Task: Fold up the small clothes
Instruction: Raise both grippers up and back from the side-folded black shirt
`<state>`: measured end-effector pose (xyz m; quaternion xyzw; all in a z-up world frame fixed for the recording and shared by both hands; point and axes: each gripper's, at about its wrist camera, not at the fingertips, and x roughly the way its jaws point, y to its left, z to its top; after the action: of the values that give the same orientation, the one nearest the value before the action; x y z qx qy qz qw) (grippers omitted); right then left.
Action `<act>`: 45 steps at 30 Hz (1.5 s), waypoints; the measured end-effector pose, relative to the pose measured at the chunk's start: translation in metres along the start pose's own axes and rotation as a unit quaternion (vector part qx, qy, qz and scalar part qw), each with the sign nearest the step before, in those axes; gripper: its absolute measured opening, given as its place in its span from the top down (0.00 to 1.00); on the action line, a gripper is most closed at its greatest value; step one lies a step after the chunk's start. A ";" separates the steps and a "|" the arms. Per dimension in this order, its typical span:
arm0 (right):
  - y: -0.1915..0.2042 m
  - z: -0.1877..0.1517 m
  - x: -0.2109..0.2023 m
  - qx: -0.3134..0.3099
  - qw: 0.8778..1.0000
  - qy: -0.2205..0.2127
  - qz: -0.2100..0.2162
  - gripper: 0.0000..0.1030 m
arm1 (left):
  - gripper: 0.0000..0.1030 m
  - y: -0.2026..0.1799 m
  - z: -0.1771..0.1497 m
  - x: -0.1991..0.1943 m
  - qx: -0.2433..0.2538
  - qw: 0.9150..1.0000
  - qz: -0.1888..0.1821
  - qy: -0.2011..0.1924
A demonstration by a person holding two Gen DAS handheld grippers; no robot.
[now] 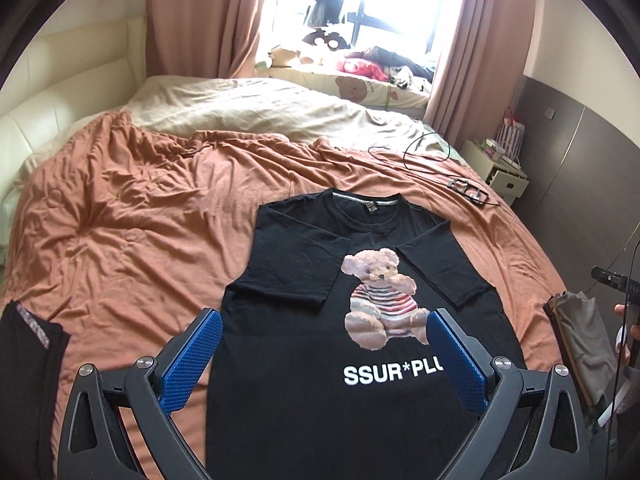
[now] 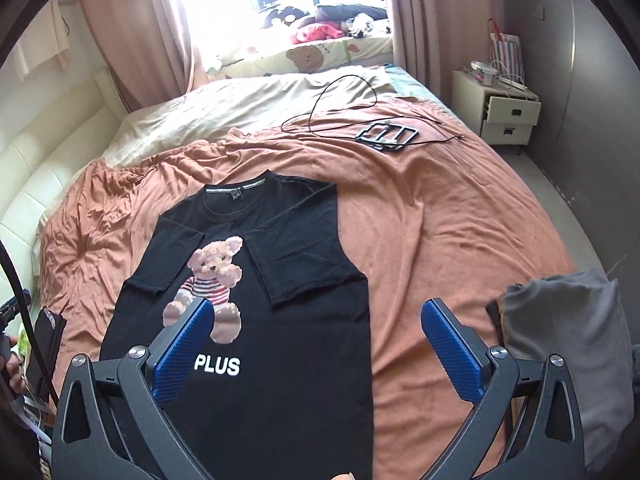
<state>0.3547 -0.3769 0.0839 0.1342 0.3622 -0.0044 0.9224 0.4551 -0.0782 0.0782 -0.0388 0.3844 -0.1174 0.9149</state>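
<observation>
We have one black T-shirt (image 1: 304,320) lying flat on the orange bedcover (image 1: 132,240), face up, with the bear print and white letters showing. It lies directly ahead of and below the left tongs (image 1: 324,334), and ahead and a little to the left of the right tongs (image 2: 316,330). Both tongs stand wide apart and hold nothing; they hang above the lower part of the shirt. As we judge it, the fold is at an early-middle stage: the two short sleeves are already turned inward onto the chest, one on each side of the bear, but the body is not yet folded up, so that step is left. We count two sleeves folded, one shirt in work, one dark garment (image 1: 28,352) left of the left tongs, and one grey folded pile (image 2: 568,360) right of the right tongs.
</observation>
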 end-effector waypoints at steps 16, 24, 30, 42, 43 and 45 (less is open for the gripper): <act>-0.016 -0.076 -0.089 0.012 0.999 -0.032 -0.004 0.00 | 0.00 0.022 -0.067 -0.094 -0.020 0.999 0.001 -0.032; -0.025 -0.106 -0.119 0.007 0.999 -0.046 0.006 0.00 | 0.01 0.047 -0.102 -0.125 -0.024 0.999 0.009 -0.033; -0.031 -0.133 -0.136 0.000 0.999 -0.053 0.009 0.00 | 0.01 0.075 -0.132 -0.148 -0.053 0.997 0.001 -0.056; -0.044 -0.183 -0.148 0.011 0.998 -0.058 0.034 0.00 | 0.01 0.108 -0.202 -0.161 -0.056 0.996 -0.007 -0.066; -0.044 -0.188 -0.148 0.013 0.998 -0.058 0.033 0.00 | 0.01 0.110 -0.206 -0.160 -0.058 0.996 -0.007 -0.065; -0.046 -0.196 -0.147 0.017 0.998 -0.056 0.033 0.00 | 0.01 0.116 -0.217 -0.158 -0.066 0.996 -0.014 -0.061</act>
<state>0.1106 -0.3855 0.0330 0.1617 0.3053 0.0121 0.9383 0.2152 0.0774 0.0165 -0.1119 0.3344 -0.1017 0.9302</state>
